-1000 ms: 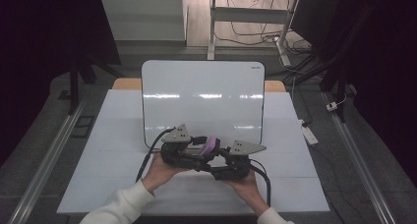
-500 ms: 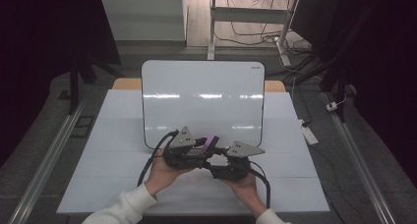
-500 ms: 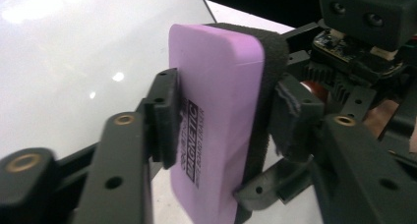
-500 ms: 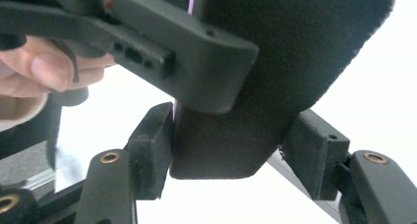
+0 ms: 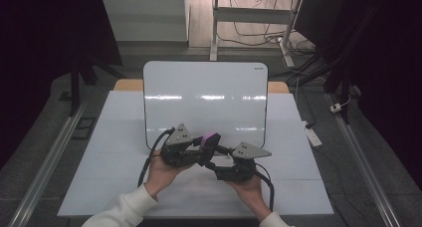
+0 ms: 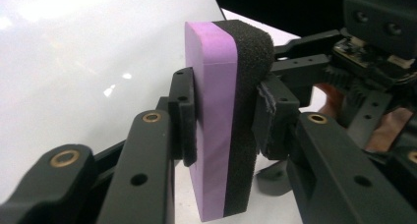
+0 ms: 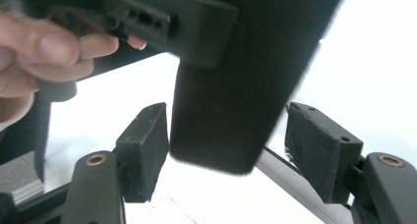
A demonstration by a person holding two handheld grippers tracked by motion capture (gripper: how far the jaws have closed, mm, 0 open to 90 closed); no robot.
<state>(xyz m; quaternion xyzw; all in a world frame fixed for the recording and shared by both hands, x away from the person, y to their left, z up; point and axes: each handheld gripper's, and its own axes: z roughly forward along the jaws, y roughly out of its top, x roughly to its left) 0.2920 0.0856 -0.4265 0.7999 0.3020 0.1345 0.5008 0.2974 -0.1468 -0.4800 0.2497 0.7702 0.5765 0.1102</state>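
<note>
We see our left gripper (image 6: 223, 121) clamped on the purple-and-black eraser (image 6: 226, 126), one pad on the purple face, the other dug into the black felt; our right gripper (image 7: 226, 155) has just been opening, its pads apart from the eraser's felt end between them; beyond, the whiteboard (image 5: 205, 100) stands tilted on the table (image 5: 114, 152).

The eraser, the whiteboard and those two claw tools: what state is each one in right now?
Eraser: clamped upright, purple side against one pad, black felt against the other.
Left gripper: just closed, shut on the eraser.
Right gripper: just been opening, pads apart, one clearly off the eraser's felt end between them.
Whiteboard: wiped clean, propped up on the table.
</note>
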